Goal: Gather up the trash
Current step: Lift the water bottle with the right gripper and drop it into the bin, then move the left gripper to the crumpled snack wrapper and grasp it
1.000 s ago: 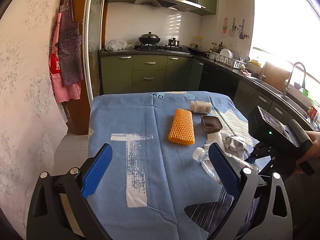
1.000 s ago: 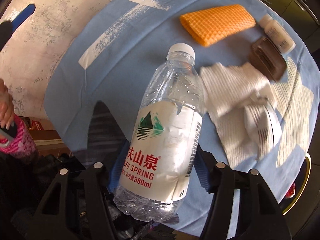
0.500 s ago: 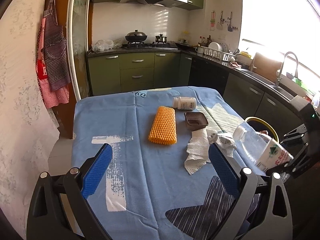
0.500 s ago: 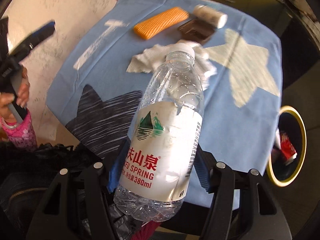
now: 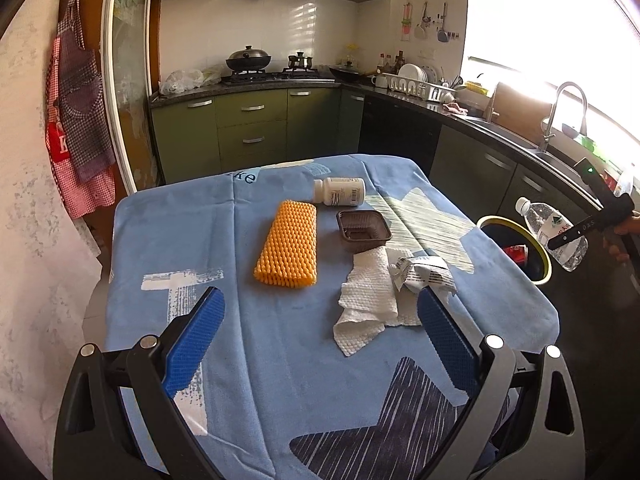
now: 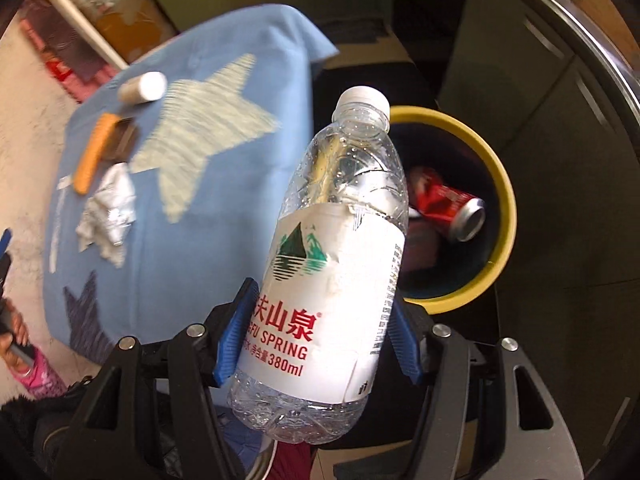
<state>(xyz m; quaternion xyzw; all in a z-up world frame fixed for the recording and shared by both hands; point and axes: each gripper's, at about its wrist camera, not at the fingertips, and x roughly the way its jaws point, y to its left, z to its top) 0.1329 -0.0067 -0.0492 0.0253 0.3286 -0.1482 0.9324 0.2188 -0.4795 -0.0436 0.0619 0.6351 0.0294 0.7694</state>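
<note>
Right gripper [image 6: 316,340] clamps the clear, crinkled water bottle [image 6: 332,272] over the yellow-rimmed bin [image 6: 496,184], a red can [image 6: 448,208] inside. Left gripper [image 5: 320,344] hangs open above the blue tablecloth [image 5: 248,352]: bumpy orange sponge [image 5: 289,245], crumpled paper towel [image 5: 368,300], brown tray [image 5: 363,230].

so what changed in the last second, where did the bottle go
The right gripper, shut on the water bottle throughout, lifted it off the blue-clothed table and swung it rightward to the yellow-rimmed bin, which holds a red can. The left gripper stayed open; the paper towel and orange sponge stayed put.
</note>
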